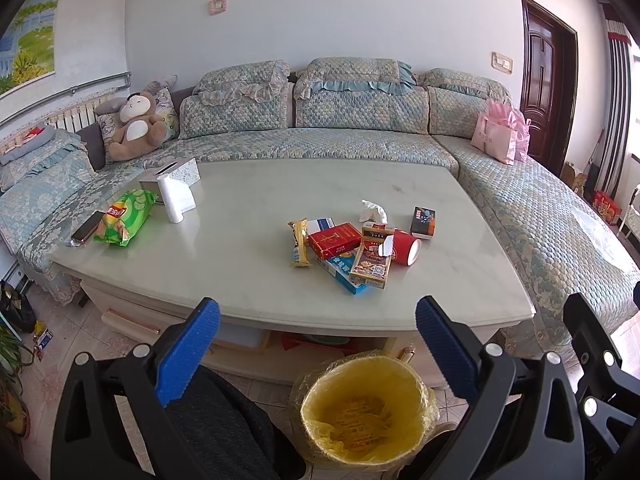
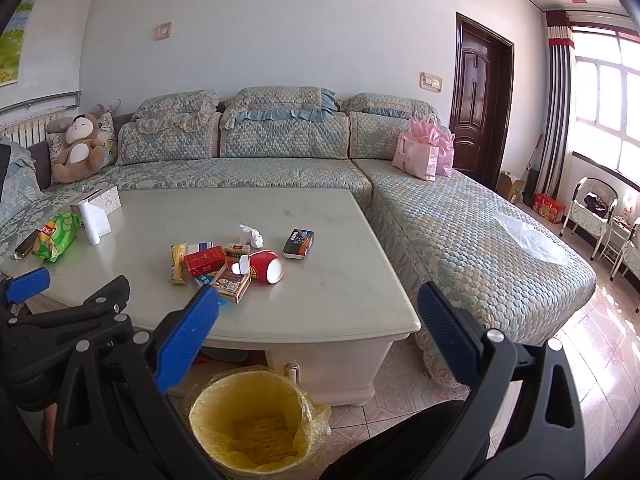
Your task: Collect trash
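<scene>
Trash lies heaped near the table's front edge, well beyond both grippers. Left gripper and right gripper hover empty, jaws apart, above the yellow-lined bin on the floor.

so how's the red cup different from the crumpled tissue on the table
The red cup is rigid and lies on its side, white inside showing; the crumpled tissue is a white, shapeless wad. The cup touches the pile of boxes; the tissue sits just behind it. Both rest on the table, ungrasped.

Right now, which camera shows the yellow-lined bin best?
The left wrist view: the bin sits whole between the open tongs. In the right wrist view, a blue finger crosses part of its rim.
</scene>
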{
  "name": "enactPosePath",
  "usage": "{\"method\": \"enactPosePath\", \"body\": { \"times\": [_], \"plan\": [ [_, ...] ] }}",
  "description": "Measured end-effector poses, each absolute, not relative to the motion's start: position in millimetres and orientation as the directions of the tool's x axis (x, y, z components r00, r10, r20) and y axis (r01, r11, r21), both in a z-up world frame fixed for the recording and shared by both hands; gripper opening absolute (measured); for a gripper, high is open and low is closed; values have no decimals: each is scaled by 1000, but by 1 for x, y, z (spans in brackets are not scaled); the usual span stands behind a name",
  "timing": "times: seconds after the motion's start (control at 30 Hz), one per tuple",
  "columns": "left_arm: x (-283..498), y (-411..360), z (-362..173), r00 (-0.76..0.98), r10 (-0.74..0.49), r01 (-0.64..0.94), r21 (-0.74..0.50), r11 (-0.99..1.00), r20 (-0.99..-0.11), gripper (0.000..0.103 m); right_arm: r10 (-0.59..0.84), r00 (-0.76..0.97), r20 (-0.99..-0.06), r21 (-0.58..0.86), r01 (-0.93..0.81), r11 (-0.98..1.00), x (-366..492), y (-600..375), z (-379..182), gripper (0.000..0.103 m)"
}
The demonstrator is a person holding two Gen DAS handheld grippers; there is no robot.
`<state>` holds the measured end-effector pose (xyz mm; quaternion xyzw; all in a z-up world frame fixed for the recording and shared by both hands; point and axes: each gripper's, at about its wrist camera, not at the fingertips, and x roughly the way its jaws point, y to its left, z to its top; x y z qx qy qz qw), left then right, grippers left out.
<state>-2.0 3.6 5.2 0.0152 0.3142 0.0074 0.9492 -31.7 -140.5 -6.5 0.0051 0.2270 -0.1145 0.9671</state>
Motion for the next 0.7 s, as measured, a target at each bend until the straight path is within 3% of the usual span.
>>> {"method": "enactPosePath", "body": {
  "times": [0.7],
  "plan": [
    [-5, 5, 6, 804, 29, -10, 35, 999, -593, 96, -215, 873, -438, -43, 219, 975, -33, -138, -5, 97]
  ]
}}
